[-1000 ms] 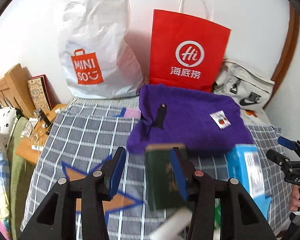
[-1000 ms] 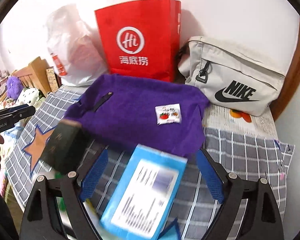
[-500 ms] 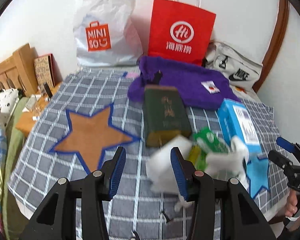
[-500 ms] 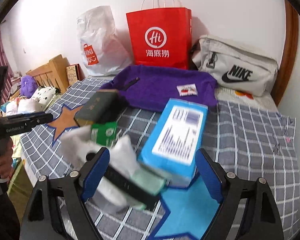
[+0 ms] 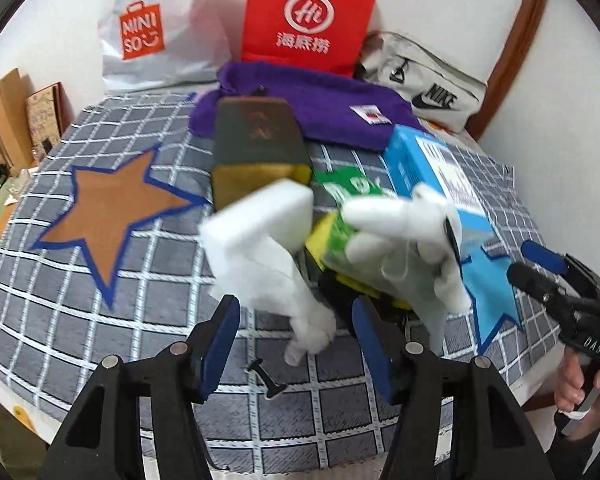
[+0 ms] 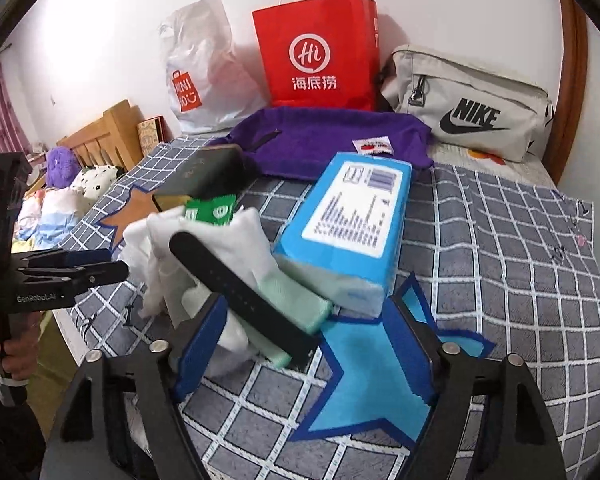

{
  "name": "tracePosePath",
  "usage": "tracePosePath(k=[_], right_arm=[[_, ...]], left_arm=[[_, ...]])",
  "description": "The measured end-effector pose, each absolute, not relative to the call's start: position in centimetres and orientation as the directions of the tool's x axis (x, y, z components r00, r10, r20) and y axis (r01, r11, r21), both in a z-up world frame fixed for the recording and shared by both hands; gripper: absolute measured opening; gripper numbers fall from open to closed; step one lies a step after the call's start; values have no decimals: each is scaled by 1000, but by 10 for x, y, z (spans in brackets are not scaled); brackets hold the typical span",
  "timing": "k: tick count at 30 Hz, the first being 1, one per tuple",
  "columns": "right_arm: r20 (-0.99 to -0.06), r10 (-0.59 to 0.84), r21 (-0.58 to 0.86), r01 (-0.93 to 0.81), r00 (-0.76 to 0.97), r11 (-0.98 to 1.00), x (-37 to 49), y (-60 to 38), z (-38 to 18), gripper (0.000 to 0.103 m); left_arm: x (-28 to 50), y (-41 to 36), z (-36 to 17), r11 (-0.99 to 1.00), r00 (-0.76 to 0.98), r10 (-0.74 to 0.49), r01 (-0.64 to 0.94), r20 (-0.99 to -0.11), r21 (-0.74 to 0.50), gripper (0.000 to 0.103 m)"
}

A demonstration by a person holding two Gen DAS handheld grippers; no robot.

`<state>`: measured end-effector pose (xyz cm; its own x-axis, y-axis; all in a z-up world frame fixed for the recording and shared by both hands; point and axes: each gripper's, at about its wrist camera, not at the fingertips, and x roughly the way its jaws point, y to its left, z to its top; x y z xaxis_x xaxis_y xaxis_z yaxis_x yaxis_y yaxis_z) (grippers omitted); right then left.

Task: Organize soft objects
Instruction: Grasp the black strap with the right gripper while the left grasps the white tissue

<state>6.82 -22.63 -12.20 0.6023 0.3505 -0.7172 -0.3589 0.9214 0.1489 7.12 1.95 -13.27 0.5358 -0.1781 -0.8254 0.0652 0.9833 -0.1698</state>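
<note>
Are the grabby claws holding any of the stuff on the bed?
No, nothing is held. The left gripper and the right gripper are both open, fingers apart, over the pile with the white glove and black strap.

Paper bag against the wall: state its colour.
The paper bag is red with a white logo, clearest in the right wrist view.
</note>
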Motion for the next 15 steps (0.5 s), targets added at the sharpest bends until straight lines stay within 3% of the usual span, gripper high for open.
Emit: tracePosePath(k=[7,8,11,15], right_arm=[[-732,363,150,-383,577,911,65,-225,-138,73],[-732,366,147,-392,574,908,65,-223,-139,71],[-738,368,128,-417,566,900,66,-213,-144,67],[-753,364,109,-442,547,890,70,-203,-151,60]], left_arm=[[79,2,-163,988,495,-153,95,-856,-121,56],[80,0,-166,989,499,-149,94,-853,-117,52],[83,-3,-176,993,494,-106,91,-863,-70,24],[80,3,-172,991,500,-126,108,-857,-83,21]])
